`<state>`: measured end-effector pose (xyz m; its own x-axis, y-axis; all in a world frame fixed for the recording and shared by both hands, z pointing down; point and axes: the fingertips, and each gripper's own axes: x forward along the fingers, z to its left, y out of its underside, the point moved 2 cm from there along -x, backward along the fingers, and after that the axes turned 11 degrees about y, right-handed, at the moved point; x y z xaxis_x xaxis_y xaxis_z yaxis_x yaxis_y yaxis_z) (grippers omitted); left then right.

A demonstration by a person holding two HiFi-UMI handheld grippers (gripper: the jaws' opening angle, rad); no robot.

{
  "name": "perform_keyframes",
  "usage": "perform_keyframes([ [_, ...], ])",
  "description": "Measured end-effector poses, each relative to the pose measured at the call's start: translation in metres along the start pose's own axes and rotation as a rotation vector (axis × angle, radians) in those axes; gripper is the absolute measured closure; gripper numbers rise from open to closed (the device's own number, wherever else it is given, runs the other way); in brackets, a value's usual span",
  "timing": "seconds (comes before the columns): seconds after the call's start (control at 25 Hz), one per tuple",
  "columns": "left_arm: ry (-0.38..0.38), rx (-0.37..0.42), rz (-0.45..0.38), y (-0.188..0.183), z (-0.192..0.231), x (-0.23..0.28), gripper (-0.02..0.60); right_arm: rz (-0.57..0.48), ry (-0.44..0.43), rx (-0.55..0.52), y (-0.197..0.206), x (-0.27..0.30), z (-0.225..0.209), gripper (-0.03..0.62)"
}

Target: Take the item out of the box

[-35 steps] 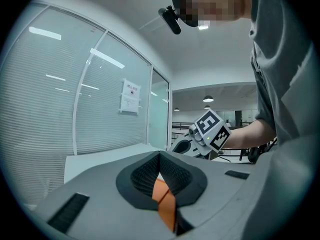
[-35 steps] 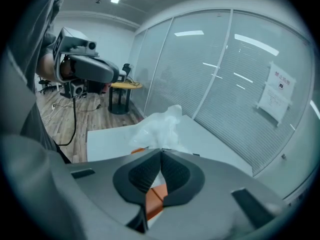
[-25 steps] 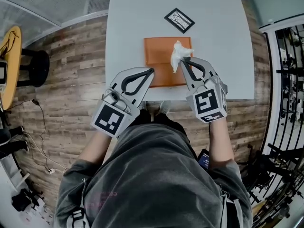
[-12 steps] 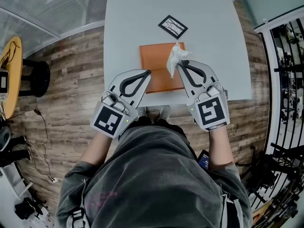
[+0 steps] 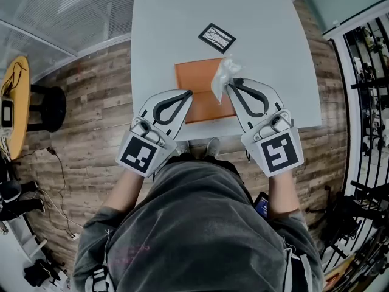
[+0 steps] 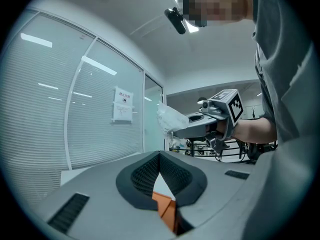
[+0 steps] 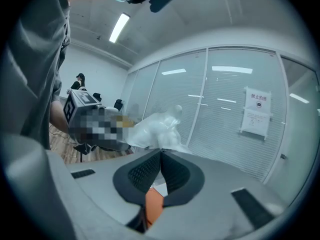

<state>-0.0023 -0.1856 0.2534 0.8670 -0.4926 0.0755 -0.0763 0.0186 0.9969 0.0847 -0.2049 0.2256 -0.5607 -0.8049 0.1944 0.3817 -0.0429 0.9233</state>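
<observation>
A flat orange box (image 5: 197,90) lies near the front edge of the white table (image 5: 267,47). My right gripper (image 5: 230,83) is shut on a crumpled white plastic bag (image 5: 221,78), held up over the box's right side. In the right gripper view the bag (image 7: 152,131) bulges just past the closed tips (image 7: 161,154), with the orange box (image 7: 154,204) below. My left gripper (image 5: 191,93) is shut, its tips at the box's left part; nothing shows between them (image 6: 160,156). The left gripper view shows the bag (image 6: 170,119) hanging from the right gripper (image 6: 210,116).
A small black-framed card (image 5: 216,38) lies on the table behind the box. Wood floor surrounds the table, with a round yellow stool (image 5: 13,96) at far left and a black metal rack (image 5: 364,72) at right. Glass walls with blinds show in both gripper views.
The right gripper has drawn back toward me and a little higher with the white bag in it. The left gripper has stayed by the box.
</observation>
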Motion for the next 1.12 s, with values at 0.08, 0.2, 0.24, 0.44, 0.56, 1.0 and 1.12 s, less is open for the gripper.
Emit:
perform_keyframes([
  [0.08, 0.002, 0.004, -0.002, -0.003, -0.002, 0.002, 0.571, -0.014, 0.006, 0.014, -0.004, -0.005, -0.002, 0.588],
  [0.2, 0.005, 0.003, -0.001, -0.004, 0.002, 0.004, 0.572, -0.021, 0.012, 0.025, -0.007, -0.004, -0.004, 0.588],
  [0.24, 0.006, 0.003, -0.001, -0.004, 0.003, 0.006, 0.571, -0.023, 0.012, 0.029, -0.008, -0.004, -0.004, 0.588],
  [0.44, 0.017, 0.016, -0.009, -0.010, -0.004, 0.013, 0.571, -0.038, 0.016, 0.057, -0.011, -0.013, -0.004, 0.588],
  [0.56, 0.020, 0.019, -0.009, -0.011, -0.005, 0.015, 0.571, -0.043, 0.021, 0.068, -0.009, -0.014, -0.006, 0.588],
  [1.0, 0.010, 0.008, -0.003, -0.006, -0.001, 0.017, 0.571, -0.043, 0.015, 0.125, -0.004, -0.012, -0.005, 0.588],
  [1.12, 0.006, 0.005, 0.000, -0.005, 0.000, 0.015, 0.572, -0.045, 0.018, 0.135, -0.004, -0.013, -0.005, 0.588],
])
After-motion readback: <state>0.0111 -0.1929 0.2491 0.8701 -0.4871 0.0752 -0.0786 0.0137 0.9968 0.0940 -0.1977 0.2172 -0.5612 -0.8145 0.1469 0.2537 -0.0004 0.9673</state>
